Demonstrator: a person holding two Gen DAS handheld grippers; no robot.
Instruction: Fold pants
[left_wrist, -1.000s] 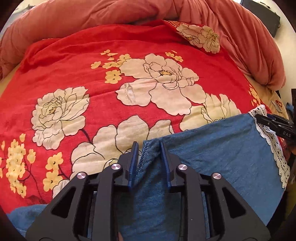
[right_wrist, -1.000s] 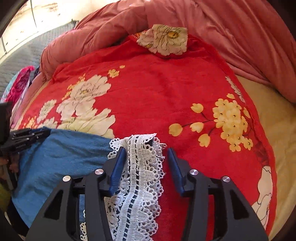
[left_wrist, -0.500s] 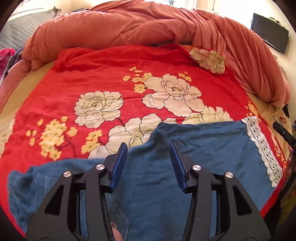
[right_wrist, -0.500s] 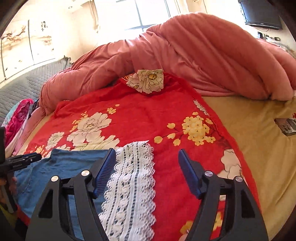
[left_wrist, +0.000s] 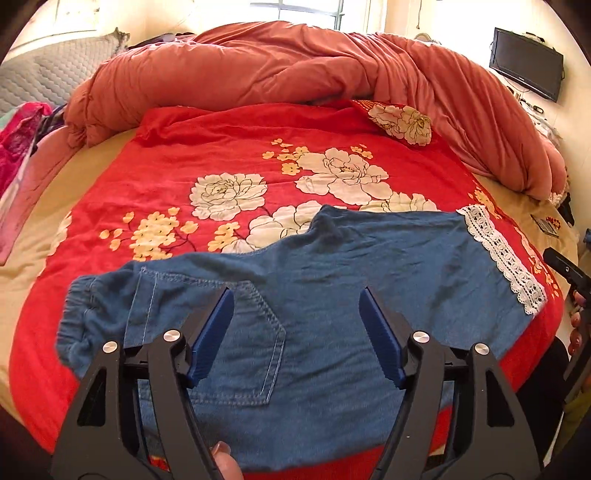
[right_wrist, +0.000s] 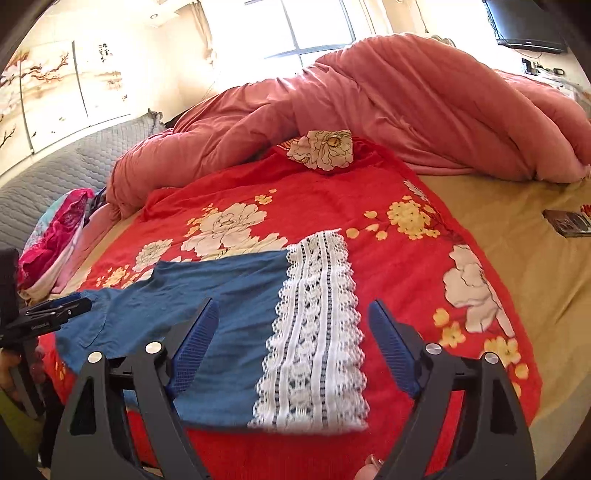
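Blue denim pants (left_wrist: 332, 295) lie flat along the near edge of the red floral blanket (left_wrist: 240, 155), waistband at the left, white lace hem (left_wrist: 502, 254) at the right. My left gripper (left_wrist: 295, 332) is open and empty above the back pocket. My right gripper (right_wrist: 291, 347) is open and empty above the lace hem (right_wrist: 317, 332) and the blue leg (right_wrist: 221, 288). The left gripper's tip (right_wrist: 55, 310) shows at the left of the right wrist view.
A bunched salmon duvet (left_wrist: 295, 62) fills the back of the bed. Pink clothes (right_wrist: 55, 236) lie at the left. A small dark object (right_wrist: 569, 221) rests on the tan sheet (right_wrist: 535, 266) at the right. A TV (left_wrist: 524, 62) hangs on the wall.
Both grippers let go of the pants, opened wide and pulled back and up. The pants now lie spread flat on the blanket.
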